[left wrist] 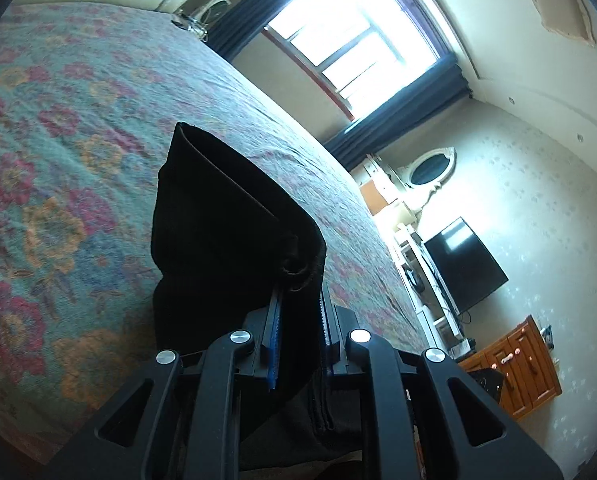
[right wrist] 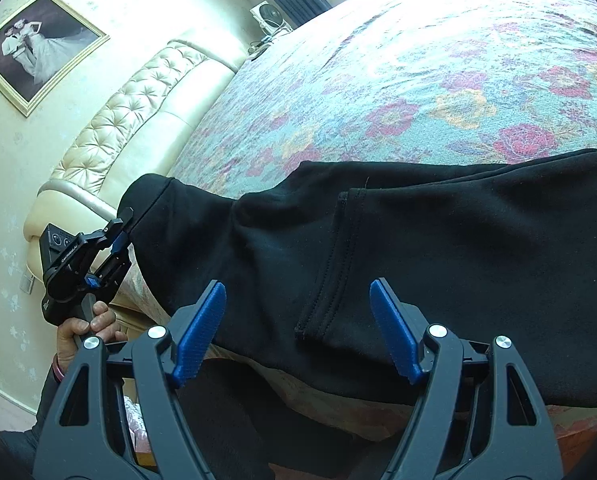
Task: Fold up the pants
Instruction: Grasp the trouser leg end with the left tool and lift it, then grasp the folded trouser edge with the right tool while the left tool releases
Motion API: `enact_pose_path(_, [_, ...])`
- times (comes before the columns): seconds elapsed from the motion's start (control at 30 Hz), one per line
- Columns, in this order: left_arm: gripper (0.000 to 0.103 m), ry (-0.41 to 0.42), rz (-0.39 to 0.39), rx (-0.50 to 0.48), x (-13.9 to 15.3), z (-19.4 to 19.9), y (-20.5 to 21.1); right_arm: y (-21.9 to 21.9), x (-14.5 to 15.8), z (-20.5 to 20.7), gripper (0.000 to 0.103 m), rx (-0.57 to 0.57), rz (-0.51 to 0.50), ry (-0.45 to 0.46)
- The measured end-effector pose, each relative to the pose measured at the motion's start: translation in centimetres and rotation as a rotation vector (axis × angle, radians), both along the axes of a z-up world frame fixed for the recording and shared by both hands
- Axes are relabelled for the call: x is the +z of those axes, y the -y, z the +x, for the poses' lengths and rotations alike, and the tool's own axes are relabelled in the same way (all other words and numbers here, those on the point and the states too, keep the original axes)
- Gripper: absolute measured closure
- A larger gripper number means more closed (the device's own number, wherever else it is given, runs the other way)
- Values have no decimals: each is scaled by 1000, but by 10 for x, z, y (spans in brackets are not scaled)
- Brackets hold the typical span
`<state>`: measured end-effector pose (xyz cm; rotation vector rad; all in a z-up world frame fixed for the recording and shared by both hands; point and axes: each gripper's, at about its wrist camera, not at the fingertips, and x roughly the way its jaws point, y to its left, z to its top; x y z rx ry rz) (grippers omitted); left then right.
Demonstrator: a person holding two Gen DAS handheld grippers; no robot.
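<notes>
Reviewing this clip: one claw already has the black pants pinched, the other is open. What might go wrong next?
1. The left claw grips only a bunched edge of the black pants; the cloth may slip out when lifted.
2. The right claw hangs open over the fabric, so a one-sided pull could skew the fold.
3. The pants overhang the edge of the floral bedspread and may slide off.

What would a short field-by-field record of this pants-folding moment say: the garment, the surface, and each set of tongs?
garment: black soft fabric pants, one end lifted off the bed
surface: floral teal and red bedspread
left tongs: shut on the black pants, gripping their edge
right tongs: open, blue pads either side of the cloth, not pressing it
hand: holds the left tool's handle
background: cream tufted headboard
</notes>
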<state>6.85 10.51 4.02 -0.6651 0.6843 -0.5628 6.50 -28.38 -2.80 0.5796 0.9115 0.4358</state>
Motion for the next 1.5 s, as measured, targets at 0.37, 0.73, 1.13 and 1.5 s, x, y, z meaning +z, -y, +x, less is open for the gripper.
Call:
enact_pose_path(0.37, [87,40,153,-320,-3,-4,166,71,1,14,28,-66,222,-66])
enact_pose_path(0.73, [87,-70,185,-498,-66,-23,244,91,-59,43,21,-71,432,-220])
enact_pose_path(1.13, [69,47,262,-453,-35,-45,186,84,-65,58,24,-18,352,-270])
enact_pose_path(1.5, [47,-122,286,-72,-53,12,61,54,-65,68,90,82,253,-267])
